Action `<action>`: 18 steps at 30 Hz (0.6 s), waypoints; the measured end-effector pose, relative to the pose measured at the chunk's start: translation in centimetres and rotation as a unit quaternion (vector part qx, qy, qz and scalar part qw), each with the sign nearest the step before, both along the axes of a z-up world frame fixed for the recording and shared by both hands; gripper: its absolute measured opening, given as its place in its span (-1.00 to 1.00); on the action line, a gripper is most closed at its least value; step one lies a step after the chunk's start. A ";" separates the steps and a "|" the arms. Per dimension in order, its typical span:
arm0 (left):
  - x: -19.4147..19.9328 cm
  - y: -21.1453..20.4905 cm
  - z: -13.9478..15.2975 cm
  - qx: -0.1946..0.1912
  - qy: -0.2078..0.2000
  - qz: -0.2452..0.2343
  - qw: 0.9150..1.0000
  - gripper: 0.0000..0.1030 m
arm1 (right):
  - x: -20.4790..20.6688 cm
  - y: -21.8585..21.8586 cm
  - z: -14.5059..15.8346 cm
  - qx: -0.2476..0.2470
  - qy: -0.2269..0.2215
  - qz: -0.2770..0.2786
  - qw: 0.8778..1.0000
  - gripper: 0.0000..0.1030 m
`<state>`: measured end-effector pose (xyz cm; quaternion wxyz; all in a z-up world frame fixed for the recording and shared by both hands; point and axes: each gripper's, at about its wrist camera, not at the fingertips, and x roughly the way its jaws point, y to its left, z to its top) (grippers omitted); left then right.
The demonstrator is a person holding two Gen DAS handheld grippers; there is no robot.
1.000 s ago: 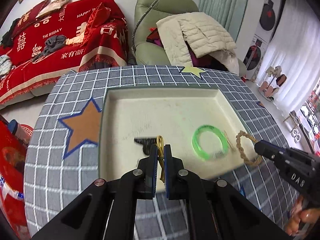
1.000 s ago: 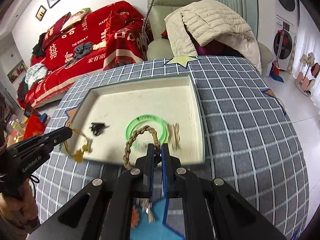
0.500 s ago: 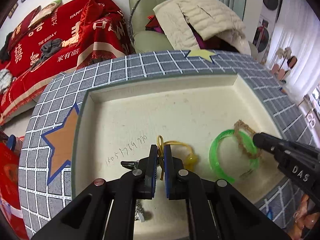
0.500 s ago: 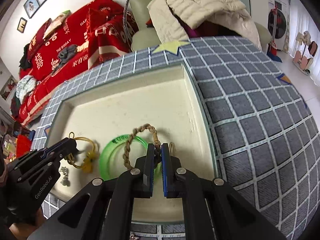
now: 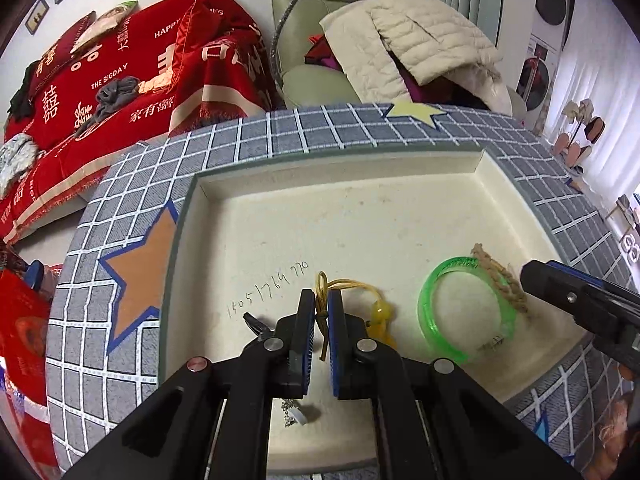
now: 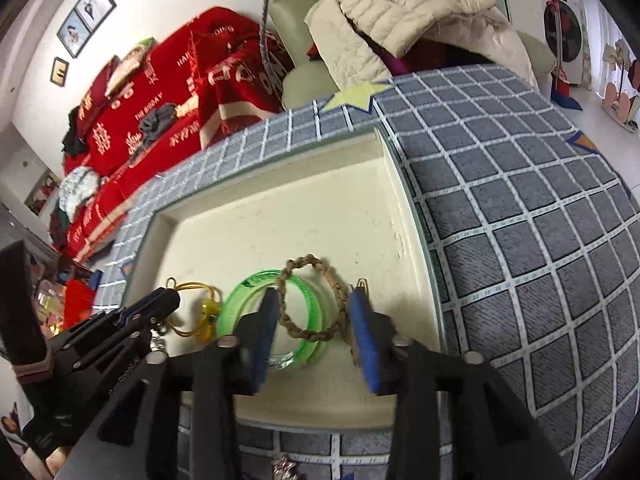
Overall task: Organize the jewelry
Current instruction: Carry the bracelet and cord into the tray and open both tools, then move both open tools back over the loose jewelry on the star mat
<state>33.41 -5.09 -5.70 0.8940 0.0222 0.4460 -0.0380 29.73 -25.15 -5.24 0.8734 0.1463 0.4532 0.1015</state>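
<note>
A cream tray [image 5: 360,216] lies on the checked table. My left gripper [image 5: 321,312] is shut on a yellow cord bracelet [image 5: 352,286] with a yellow charm, low over the tray floor; it also shows in the right wrist view [image 6: 192,304]. My right gripper [image 6: 314,312] is open, its jaws on either side of a braided rope bracelet [image 6: 312,300] that rests over a green bangle [image 6: 248,300]. The rope bracelet [image 5: 500,280] and the green bangle [image 5: 440,308] also show at the right in the left wrist view.
A black clip [image 5: 254,322] and a small silver chain piece [image 5: 294,416] lie in the tray by my left gripper. A thin gold clip [image 6: 362,282] lies near the tray's right wall. A silver trinket [image 6: 282,466] sits on the table before the tray.
My right gripper has opened and let go of the rope bracelet, which now rests on the green bangle. My left gripper has stayed shut on the yellow bracelet and lowered a little.
</note>
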 end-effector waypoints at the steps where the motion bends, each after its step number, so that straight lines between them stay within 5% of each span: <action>1: -0.1 0.1 0.3 -0.002 -0.004 0.000 1.000 -0.49 | -0.4 0.0 0.5 0.002 -0.007 0.002 1.000 -0.04; 5: -0.4 0.1 0.7 0.001 -0.011 -0.003 1.000 -0.34 | -2.0 -0.3 1.9 0.007 -0.022 0.006 1.000 0.09; 6: -0.4 0.2 0.7 0.001 -0.008 -0.004 1.000 0.44 | -2.4 -0.4 2.2 0.009 -0.025 0.005 1.000 0.11; 7: -0.3 0.2 0.6 0.002 -0.007 0.001 1.000 1.00 | -2.9 -0.5 2.4 0.011 -0.026 0.004 1.000 0.15; 16: -2.2 0.3 2.2 0.002 -0.038 0.005 0.999 1.00 | -5.7 -1.9 3.2 0.033 -0.019 -0.005 0.999 0.27; 17: -2.8 0.5 2.6 0.002 -0.041 0.006 0.999 1.00 | -6.1 -2.1 3.3 0.035 -0.022 -0.006 0.999 0.32; 18: -3.3 0.7 2.9 0.002 -0.044 0.009 0.999 1.00 | -6.6 -2.2 3.3 0.036 -0.024 -0.008 0.999 0.57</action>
